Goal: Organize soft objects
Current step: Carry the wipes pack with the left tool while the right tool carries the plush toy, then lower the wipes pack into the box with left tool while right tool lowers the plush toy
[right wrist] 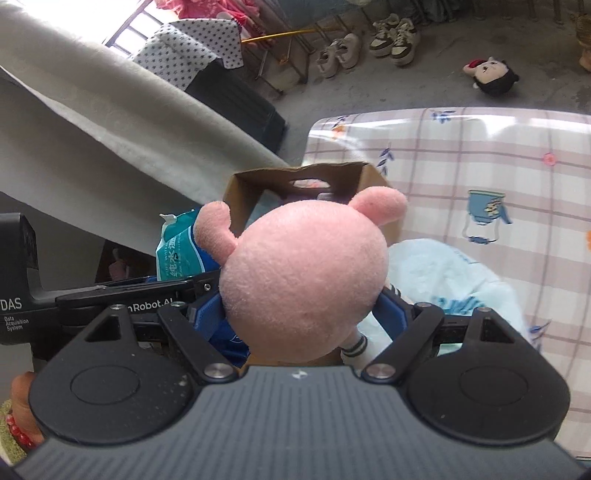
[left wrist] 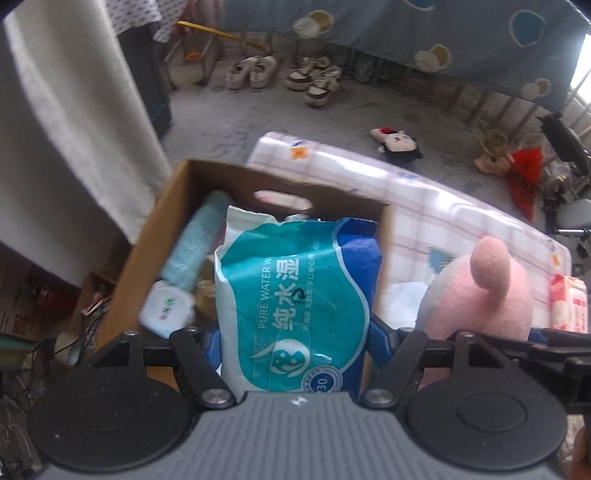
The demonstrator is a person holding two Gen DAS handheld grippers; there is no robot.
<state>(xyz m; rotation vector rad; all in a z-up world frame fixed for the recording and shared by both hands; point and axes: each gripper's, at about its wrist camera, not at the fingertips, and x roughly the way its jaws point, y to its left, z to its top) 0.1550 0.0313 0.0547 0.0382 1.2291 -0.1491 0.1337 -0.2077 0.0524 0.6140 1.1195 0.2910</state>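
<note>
The left gripper (left wrist: 295, 343) is clamped on a teal-and-blue pack of wet wipes (left wrist: 295, 295), its blue fingers (left wrist: 380, 334) pressing both sides of the pack. The pack stands upright just at the near side of an open cardboard box (left wrist: 147, 236), which sits at the left edge of a table covered in a pink checked plastic cloth (left wrist: 424, 206). Inside the box lie a pale blue soft roll (left wrist: 192, 243) against the left wall and a small white packet (left wrist: 166, 308) toward the near left corner. The right gripper (right wrist: 299, 314) is closed around a pink plush toy (right wrist: 306, 273), holding its round body between blue fingers (right wrist: 389, 314), the two ears pointing toward the box (right wrist: 258, 184). The plush hangs just beside the wipes pack (right wrist: 177, 247), on its right, near the box's near right corner. Beneath and to the right of the plush a crumpled light blue plastic bag (right wrist: 443, 280) rests on the cloth (right wrist: 480, 147). A red-and-white carton (left wrist: 569, 302) stands at the right edge of the table. Out on the concrete floor (left wrist: 258, 114) a small black-haired doll (right wrist: 493, 75) lies alone, and several pairs of sneakers (left wrist: 251, 72) are lined up under a bed draped in blue spotted fabric (left wrist: 443, 29).
</note>
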